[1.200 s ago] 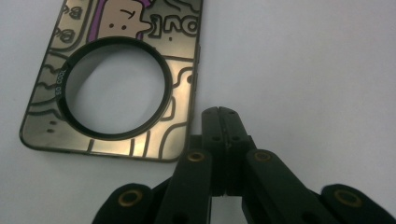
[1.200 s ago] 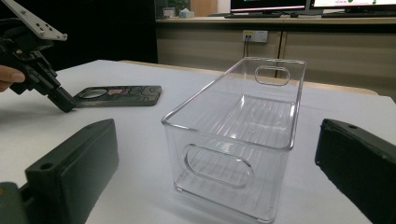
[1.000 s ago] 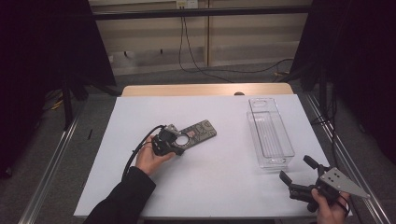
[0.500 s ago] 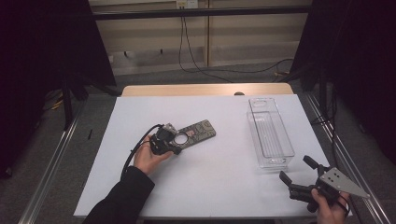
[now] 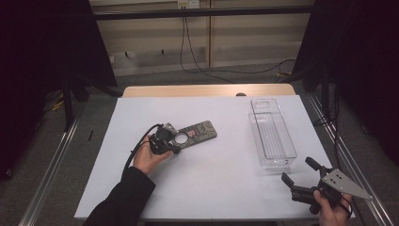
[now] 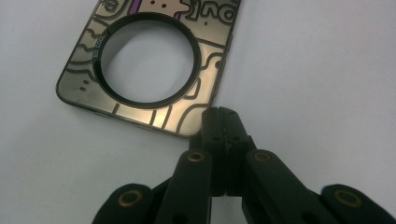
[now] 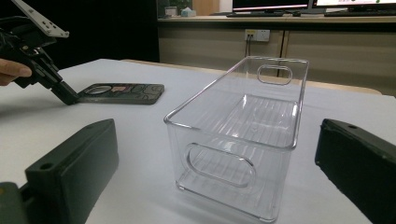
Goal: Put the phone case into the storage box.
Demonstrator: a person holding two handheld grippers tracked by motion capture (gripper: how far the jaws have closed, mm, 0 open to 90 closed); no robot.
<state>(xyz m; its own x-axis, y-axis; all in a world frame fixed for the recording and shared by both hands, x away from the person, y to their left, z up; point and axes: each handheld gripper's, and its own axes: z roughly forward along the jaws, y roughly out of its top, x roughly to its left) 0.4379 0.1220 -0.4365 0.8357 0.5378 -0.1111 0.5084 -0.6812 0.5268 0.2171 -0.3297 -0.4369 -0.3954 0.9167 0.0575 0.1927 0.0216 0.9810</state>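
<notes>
Left gripper point(image 5: 175, 147): jaws clenched together with nothing between them, tips set at the near edge of the phone case point(image 5: 195, 133); whether they touch it or sit just beside it is hard to tell.
Phone case: lies flat on the white table point(image 5: 221, 188), left of the middle, well apart from the clear bin point(image 5: 272, 134). Its far end is cut off in the left gripper view, where the round black ring point(image 6: 144, 60) and part of a purple pattern show.
Right gripper point(image 5: 301, 175): jaws spread wide, holding nothing, at the near right corner of the table, pointing toward the bin's near end.
Clear bin: upright, open top, empty as far as I can see through the walls.
Right hand point(image 5: 331, 209): partly cut off by the bottom edge.
Left hand point(image 5: 149, 157): fingers mostly hidden behind the gripper body; a dark sleeve point(image 5: 120, 200) runs out of frame.
</notes>
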